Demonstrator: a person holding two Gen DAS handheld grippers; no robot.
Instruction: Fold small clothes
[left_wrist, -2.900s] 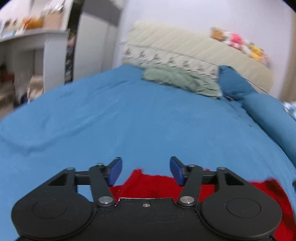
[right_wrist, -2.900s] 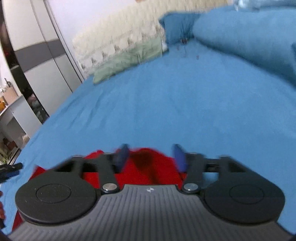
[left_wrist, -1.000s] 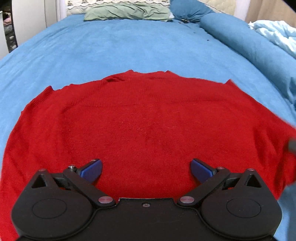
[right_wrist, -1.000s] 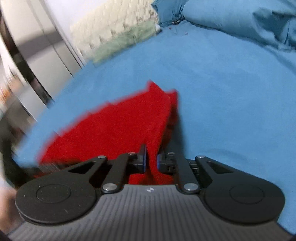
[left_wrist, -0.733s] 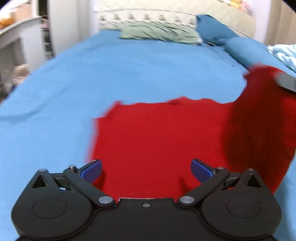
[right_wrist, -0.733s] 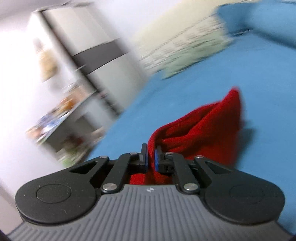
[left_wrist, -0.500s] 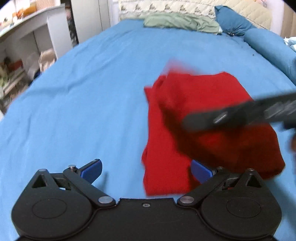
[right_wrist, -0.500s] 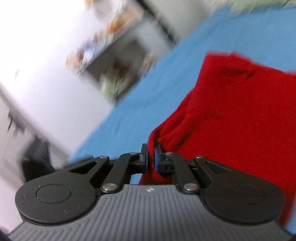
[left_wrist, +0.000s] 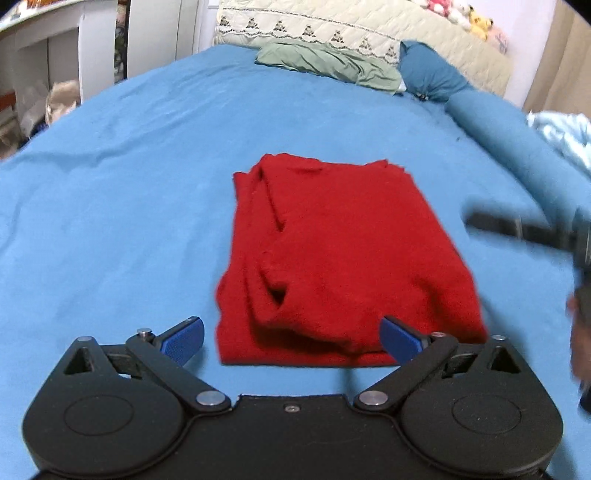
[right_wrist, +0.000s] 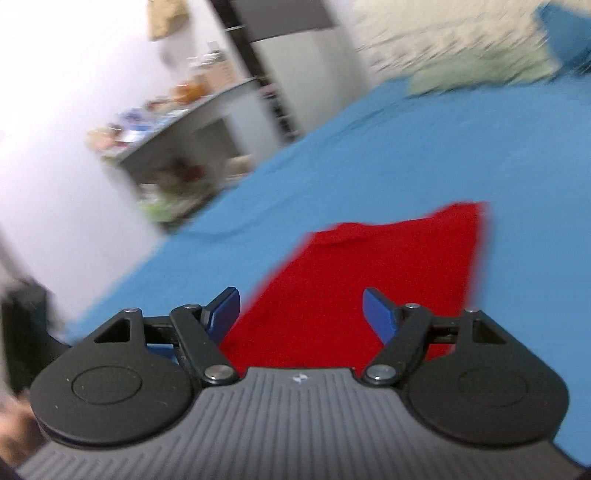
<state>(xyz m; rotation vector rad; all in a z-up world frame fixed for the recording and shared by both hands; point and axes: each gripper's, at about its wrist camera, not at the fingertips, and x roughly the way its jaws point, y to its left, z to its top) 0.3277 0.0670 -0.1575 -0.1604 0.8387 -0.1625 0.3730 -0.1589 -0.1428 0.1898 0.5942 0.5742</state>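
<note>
A red sweater (left_wrist: 343, 254) lies folded into a rough rectangle on the blue bed (left_wrist: 122, 206), its left edge bunched in loose ridges. The left hand-held gripper (left_wrist: 291, 338) hovers just short of the sweater's near edge, jaws wide and closing slightly, gripping nothing. The right hand-held gripper (right_wrist: 301, 310) (its view is blurred and tilted) is above the sweater's right side, jaws opening with no cloth pinched between them. At the head of the bed are a green cloth (left_wrist: 325, 64) and a blue pillow (left_wrist: 428, 74).
</note>
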